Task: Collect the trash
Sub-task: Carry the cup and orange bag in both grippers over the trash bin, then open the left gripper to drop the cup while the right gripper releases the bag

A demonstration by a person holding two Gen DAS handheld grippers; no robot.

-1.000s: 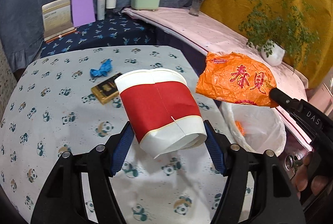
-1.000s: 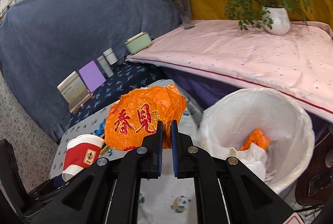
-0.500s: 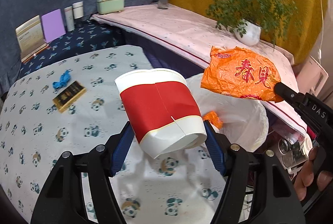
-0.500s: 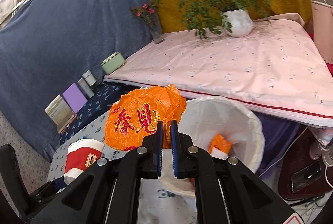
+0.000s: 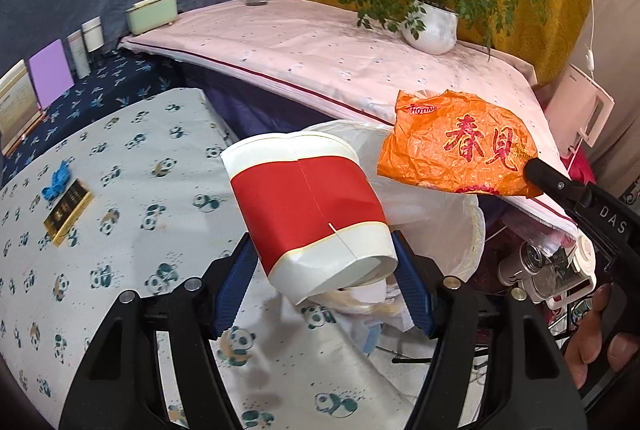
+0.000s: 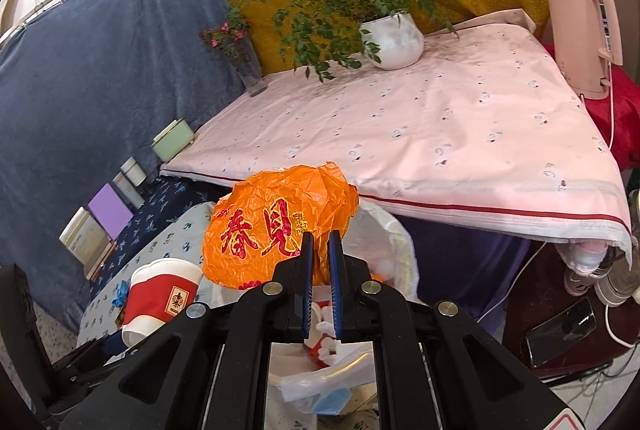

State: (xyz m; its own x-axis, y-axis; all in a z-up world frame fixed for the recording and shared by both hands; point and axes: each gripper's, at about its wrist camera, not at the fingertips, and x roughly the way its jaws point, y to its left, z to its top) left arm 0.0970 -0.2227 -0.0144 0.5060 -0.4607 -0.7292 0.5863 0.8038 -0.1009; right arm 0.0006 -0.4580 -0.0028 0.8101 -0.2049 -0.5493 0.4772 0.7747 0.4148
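Observation:
My left gripper (image 5: 322, 262) is shut on a squashed red and white paper cup (image 5: 308, 206), held at the panda table's right edge, over the near rim of the white-lined trash bin (image 5: 448, 226). My right gripper (image 6: 320, 242) is shut on a crumpled orange wrapper (image 6: 276, 226) with red characters, held above the bin (image 6: 396, 242). The wrapper (image 5: 460, 146) and the right gripper's tip (image 5: 538, 170) show at the right of the left wrist view. The cup (image 6: 160, 294) shows at the lower left of the right wrist view. Trash lies inside the bin.
A blue scrap (image 5: 58, 180) and a gold and black box (image 5: 66, 210) lie on the panda table (image 5: 140, 158). A pink-covered table (image 6: 440, 134) behind the bin holds a potted plant (image 6: 390, 38), a flower vase (image 6: 248, 66) and a pink appliance (image 6: 584, 30). Cables and a phone (image 6: 560, 330) lie on the floor.
Both grippers have moved right, away from the table's middle, carrying the cup and the wrapper to the bin. Both holds are unchanged.

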